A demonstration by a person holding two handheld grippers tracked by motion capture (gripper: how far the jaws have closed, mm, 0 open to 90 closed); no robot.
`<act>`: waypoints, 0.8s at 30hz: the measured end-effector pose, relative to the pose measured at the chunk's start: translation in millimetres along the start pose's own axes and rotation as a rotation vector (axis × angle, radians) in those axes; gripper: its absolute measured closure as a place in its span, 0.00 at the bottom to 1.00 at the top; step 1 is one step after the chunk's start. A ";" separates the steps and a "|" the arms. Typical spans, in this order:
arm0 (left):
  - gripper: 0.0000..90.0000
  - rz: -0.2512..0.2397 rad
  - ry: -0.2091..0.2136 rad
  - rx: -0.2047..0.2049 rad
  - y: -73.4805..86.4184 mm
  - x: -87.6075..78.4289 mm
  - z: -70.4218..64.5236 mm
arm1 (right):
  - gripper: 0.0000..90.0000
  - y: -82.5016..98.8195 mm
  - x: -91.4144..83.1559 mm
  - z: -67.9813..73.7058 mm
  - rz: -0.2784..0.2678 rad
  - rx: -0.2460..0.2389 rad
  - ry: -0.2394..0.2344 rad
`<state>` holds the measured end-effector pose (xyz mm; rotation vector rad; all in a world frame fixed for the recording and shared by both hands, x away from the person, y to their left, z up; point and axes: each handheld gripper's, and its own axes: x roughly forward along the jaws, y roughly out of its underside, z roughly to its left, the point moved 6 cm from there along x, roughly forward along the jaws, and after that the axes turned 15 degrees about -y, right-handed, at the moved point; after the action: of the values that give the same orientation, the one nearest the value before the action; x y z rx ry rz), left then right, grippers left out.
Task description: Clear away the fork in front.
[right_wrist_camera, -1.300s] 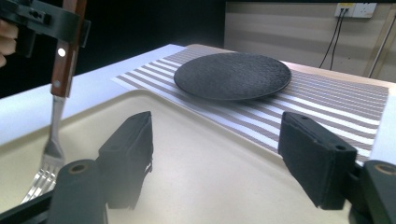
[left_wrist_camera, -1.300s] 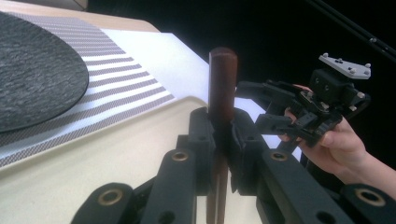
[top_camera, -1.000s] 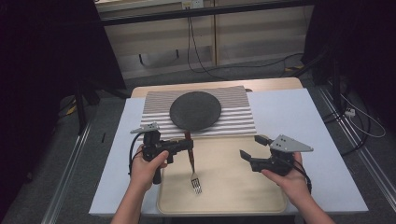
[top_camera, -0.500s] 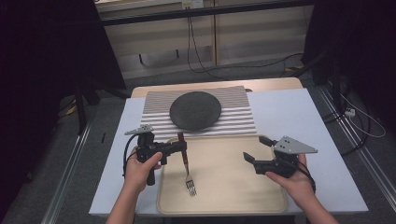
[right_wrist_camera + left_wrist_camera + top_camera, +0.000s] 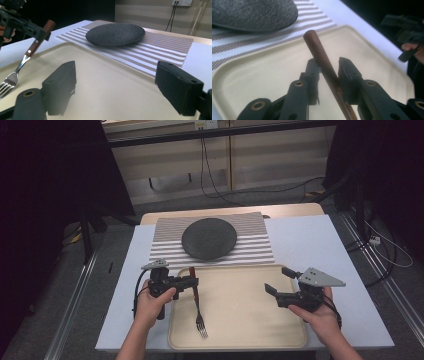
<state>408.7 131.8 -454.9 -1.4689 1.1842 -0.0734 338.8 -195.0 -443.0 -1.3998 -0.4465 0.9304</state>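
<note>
The surface [image 5: 310, 245] is covered with a pale blue-white sheet, with a strip of bare wood showing along its far edge. On its near half lies a cream tray [image 5: 240, 320] with rounded corners, and beyond that a striped placemat [image 5: 255, 251] whose near edge meets the tray's far rim. A dark, round plate [image 5: 209, 238] (matte and slightly speckled in the right gripper view) sits on the placemat, near its middle.

The right tongs [image 5: 278, 280] hover above the right part of the tray, held by the person's right hand [image 5: 320, 312]; the jaws stand wide apart with nothing between them, and the right gripper view shows bare tray between the two black pads.

The left tongs [image 5: 193, 281] are at the tray's left far corner, held by the left hand [image 5: 150, 302]. They are clamped on the brown wooden handle of a fork [image 5: 198, 307]: in the left gripper view the handle [image 5: 322, 57] runs between the two jaws, its rounded end poking out past them towards the plate. The fork slopes down from the grip, its metal tines [image 5: 201, 329] pointing to the near edge over the left part of the tray; whether they touch the tray I cannot tell.
</note>
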 end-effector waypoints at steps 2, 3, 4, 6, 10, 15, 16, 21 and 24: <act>0.77 0.005 -0.006 0.004 2.8 2.2 1.8 | 0.19 -0.2 -0.6 -0.2 -0.001 0.000 0.001; 0.77 0.005 -0.006 0.002 3.6 2.8 2.6 | 0.19 -0.5 -1.0 -0.4 -0.004 0.002 0.003; 0.76 0.009 -0.014 0.010 4.3 2.8 4.5 | 0.19 -0.6 -1.4 -0.6 -0.006 0.002 0.002; 0.75 0.012 -0.021 0.015 4.9 2.3 6.7 | 0.19 -0.1 -2.5 -1.3 -0.005 0.004 0.003; 0.74 0.013 -0.041 0.028 6.0 0.3 11.4 | 0.19 1.0 -4.2 -3.3 -0.009 0.009 0.009; 0.71 0.010 -0.070 0.050 7.9 -0.3 14.4 | 0.19 2.0 -5.3 -4.2 -0.008 0.013 0.015; 0.71 0.010 -0.078 0.058 8.3 0.2 14.9 | 0.19 2.0 -5.3 -4.2 -0.008 0.014 0.015; 0.68 0.017 -0.099 0.078 11.3 1.7 18.0 | 0.19 3.3 -4.9 -3.7 -0.006 0.018 0.010; 0.67 0.027 -0.109 0.091 14.0 1.5 19.6 | 0.19 4.5 -6.0 -4.6 -0.003 0.016 0.014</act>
<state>413.5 147.5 -472.6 -1.3596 1.0981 -0.0281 337.5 -202.9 -446.5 -1.3895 -0.4301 0.9197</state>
